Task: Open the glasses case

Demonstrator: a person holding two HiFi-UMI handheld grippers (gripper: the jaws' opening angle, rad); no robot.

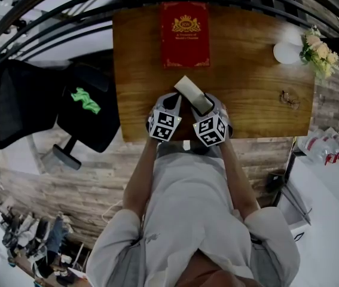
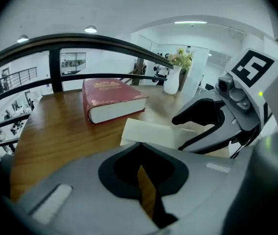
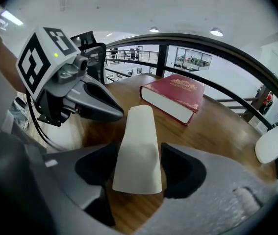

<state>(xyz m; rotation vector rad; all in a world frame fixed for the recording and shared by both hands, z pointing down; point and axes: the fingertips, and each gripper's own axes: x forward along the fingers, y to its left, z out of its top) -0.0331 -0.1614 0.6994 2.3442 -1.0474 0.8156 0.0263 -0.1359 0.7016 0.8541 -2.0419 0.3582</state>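
Observation:
A cream glasses case [image 1: 191, 92] lies shut on the wooden table [image 1: 250, 91], near its front edge. In the right gripper view the case [image 3: 139, 151] runs lengthwise between the jaws of my right gripper [image 3: 139, 175]; they stand wide, with a gap on each side of the case. My left gripper [image 1: 170, 103] hovers just left of the case. Its jaws [image 2: 146, 177] meet with only a thin slit of table showing between them, and nothing is held. The case [image 2: 151, 132] lies just beyond them, with the right gripper [image 2: 202, 124] over its right end.
A red hardback book [image 1: 185, 33] lies at the table's far edge, behind the case. A white vase [image 1: 287, 52] with flowers [image 1: 320, 49] and a pair of glasses [image 1: 289, 98] are at the right end. A black office chair [image 1: 85, 106] stands left of the table.

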